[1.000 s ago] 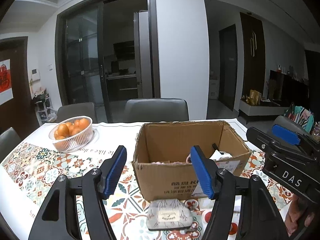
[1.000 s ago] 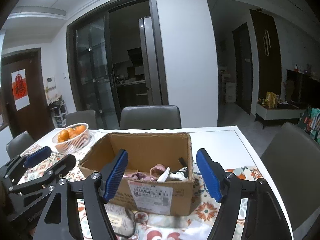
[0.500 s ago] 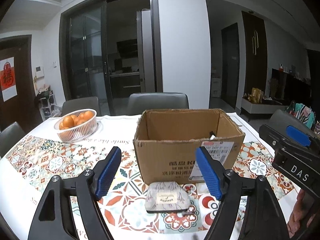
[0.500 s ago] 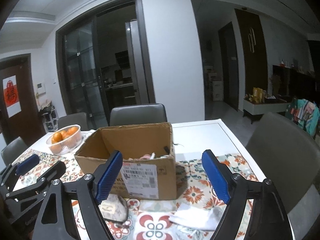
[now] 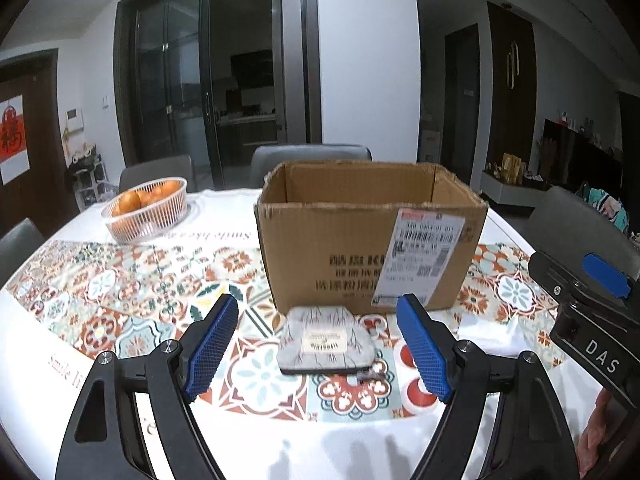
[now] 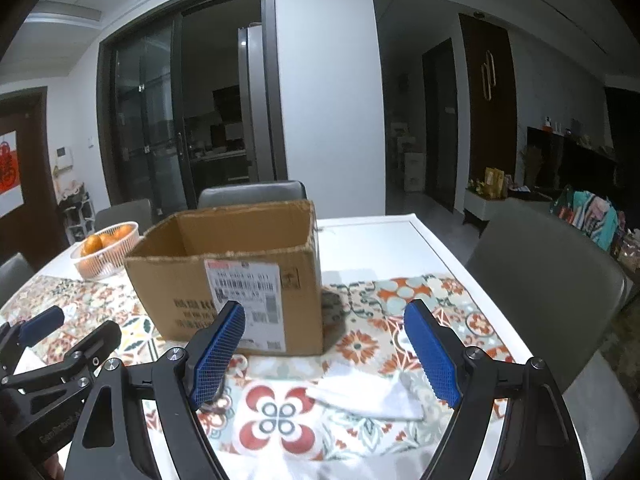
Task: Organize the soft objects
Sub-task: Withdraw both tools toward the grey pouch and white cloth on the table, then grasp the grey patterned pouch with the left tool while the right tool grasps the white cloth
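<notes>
Your left tongs (image 5: pixel 320 350) are opening, the blue pads either side of the grey pouch (image 5: pixel 325 339) but clear of it, so nothing is gripped yet. The pouch lies flat on the patterned tabletop (image 5: pixel 120 280), just in front of the cardboard box (image 5: pixel 368 236), and it looks like the next soft thing meant for that box. The spread you have seems chosen to take the pouch across its width; because it is flat and limp, you will likely need to come low and pinch near its edges. Your right tongs (image 6: pixel 324 354) stand wide and empty, aimed at the white folded cloth (image 6: pixel 368 394), which rests on the tabletop near the box's right front corner, between the pads in view but untouched. With each tool lined up on its own item, you appear to be setting up two pickups side by side. The box is open at the top, which suits dropping things in from above; its contents cannot be seen from here. The basket of oranges (image 5: pixel 146 210) sits well apart to the left, out of your way. Watch that the two tools do not crowd each other, since the pouch and cloth lie close.
</notes>
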The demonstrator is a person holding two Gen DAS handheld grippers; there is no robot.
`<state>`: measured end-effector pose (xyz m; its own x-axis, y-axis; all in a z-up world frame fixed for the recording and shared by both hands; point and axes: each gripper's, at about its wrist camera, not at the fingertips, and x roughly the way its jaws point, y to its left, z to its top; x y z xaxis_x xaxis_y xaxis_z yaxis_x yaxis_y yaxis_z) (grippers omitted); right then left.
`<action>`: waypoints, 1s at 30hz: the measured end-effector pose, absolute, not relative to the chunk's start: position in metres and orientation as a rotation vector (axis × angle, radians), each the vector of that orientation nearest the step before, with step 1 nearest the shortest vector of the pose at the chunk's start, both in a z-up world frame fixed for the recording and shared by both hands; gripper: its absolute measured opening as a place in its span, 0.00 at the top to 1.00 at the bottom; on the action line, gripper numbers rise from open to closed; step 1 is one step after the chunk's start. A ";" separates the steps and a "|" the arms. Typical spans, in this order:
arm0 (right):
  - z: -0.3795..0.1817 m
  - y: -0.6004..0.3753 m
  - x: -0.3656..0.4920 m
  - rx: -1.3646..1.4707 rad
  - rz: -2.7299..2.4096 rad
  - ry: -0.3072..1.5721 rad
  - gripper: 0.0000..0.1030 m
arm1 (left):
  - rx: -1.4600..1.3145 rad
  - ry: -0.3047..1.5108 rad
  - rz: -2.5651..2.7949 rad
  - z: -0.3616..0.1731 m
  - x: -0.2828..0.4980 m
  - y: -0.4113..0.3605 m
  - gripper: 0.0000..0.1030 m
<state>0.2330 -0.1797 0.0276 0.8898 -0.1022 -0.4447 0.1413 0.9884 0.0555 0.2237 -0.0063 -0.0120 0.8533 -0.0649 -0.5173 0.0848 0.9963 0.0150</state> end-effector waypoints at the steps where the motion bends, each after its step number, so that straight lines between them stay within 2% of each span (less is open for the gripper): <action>1: 0.025 -0.180 0.232 0.093 -0.126 0.463 0.19 | 0.035 0.552 -0.077 -0.016 0.223 -0.006 0.21; 15: -0.017 -0.189 0.237 0.137 -0.198 0.557 0.19 | 0.056 0.652 -0.061 -0.053 0.231 -0.008 0.20; 17: -0.024 -0.193 0.240 0.156 -0.214 0.567 0.14 | 0.062 0.664 -0.060 -0.059 0.234 -0.010 0.20; 30: -0.063 -0.207 0.267 0.233 -0.227 0.700 0.10 | 0.059 0.736 -0.064 -0.087 0.263 -0.018 0.16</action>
<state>0.2672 -0.2074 -0.0630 0.7425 -0.1271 -0.6577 0.2826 0.9496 0.1354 0.2630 -0.0180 -0.0870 0.7391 -0.0371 -0.6725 0.0787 0.9964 0.0315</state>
